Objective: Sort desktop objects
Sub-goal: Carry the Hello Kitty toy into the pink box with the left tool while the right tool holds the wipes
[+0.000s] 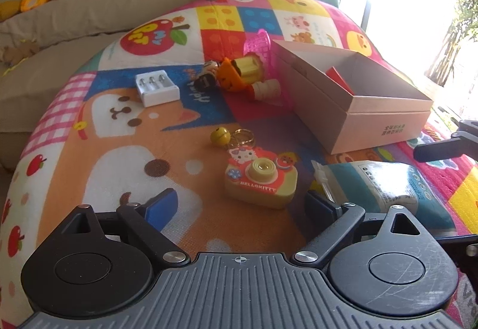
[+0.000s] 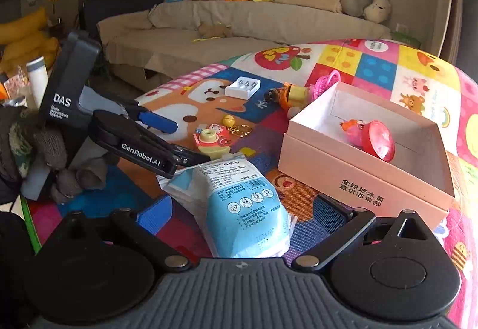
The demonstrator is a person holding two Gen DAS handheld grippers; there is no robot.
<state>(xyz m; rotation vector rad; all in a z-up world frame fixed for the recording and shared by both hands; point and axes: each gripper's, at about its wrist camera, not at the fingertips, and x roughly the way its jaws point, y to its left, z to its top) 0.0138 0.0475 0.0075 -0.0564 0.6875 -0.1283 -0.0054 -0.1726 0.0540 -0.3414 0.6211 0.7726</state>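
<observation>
Nearest the right wrist camera, the right gripper (image 2: pixel 239 211) is held with its jaws spread wide, and the blue-and-white sealed pouch (image 2: pixel 239 203) lies flat on the play mat (image 2: pixel 379 72) between the two fingers. No contact between pads and pouch is shown; nothing is gripped. Since the pouch looks soft, it is best closed upon across its bulging middle rather than at the thin sealed edge, and the fingers should be lowered close to the mat before closing.

In the left wrist view, the left gripper (image 1: pixel 239 203) is likewise wide open and empty, with the Hello Kitty toy camera (image 1: pixel 261 179) resting on the mat just ahead, between the fingertips. Its keyring (image 1: pixel 243 136) and yellow bell (image 1: pixel 220 137) trail beyond it; a grasp on the camera's rigid body is judged better than one on the loose ring.

Farther on stands the open pink cardboard box (image 2: pixel 358 176), already holding a red round toy (image 2: pixel 378 139). It is judged the likely sorting destination.

Beyond lie a white battery charger (image 1: pixel 156 87) and a cluster of small toys (image 1: pixel 236 75) beside a pink plastic basket (image 1: pixel 258 44), not yet sorted.
</observation>
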